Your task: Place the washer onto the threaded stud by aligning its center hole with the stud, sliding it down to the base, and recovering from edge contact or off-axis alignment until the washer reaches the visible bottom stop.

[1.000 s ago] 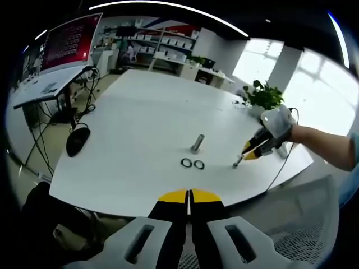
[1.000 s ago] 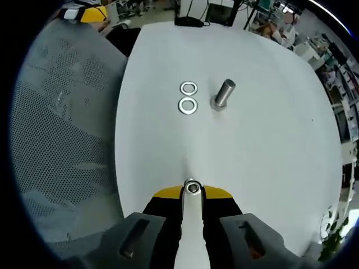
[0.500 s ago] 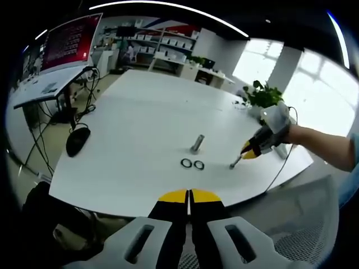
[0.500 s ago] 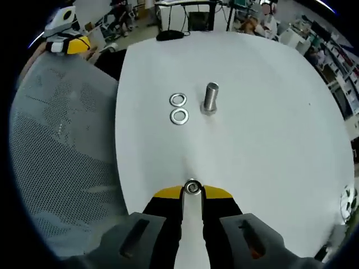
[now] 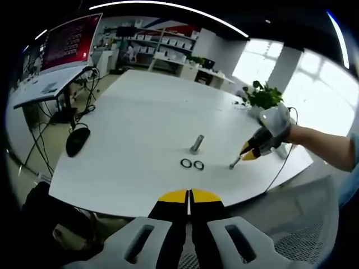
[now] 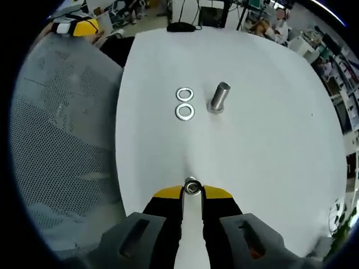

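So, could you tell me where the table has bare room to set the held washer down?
Most of the white table is bare: the wide stretch beyond the stud, and the strip between the two loose washers and the right hand-held gripper. It is crowded only where those washers lie close beside the stud.
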{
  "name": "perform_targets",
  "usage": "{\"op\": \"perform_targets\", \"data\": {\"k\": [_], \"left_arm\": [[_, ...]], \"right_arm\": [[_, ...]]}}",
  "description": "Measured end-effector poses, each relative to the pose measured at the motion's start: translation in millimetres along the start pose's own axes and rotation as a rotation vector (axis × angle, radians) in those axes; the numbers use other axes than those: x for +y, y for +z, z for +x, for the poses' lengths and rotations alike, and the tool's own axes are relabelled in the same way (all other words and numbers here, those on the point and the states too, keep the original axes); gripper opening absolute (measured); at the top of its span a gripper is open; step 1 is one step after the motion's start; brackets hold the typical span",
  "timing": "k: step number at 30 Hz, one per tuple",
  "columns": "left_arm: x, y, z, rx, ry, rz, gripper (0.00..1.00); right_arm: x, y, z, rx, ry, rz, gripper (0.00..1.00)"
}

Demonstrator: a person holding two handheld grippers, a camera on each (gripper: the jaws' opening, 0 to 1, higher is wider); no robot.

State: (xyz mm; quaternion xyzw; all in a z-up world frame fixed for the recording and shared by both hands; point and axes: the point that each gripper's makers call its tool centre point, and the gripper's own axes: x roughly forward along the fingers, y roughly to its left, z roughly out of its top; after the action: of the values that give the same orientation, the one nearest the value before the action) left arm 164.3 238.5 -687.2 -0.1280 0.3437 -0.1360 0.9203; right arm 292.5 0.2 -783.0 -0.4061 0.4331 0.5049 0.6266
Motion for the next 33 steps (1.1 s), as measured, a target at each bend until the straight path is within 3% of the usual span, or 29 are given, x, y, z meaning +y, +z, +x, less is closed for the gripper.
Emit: {"op": "perform_targets", "data": {"k": [33], "left_arm": [[0.5, -0.9, 1, 0.006, 0.002, 0.002, 0.00]], "right_arm": [[2, -18.2, 45, 0.090, 0.003, -0.038, 0.13]]}}
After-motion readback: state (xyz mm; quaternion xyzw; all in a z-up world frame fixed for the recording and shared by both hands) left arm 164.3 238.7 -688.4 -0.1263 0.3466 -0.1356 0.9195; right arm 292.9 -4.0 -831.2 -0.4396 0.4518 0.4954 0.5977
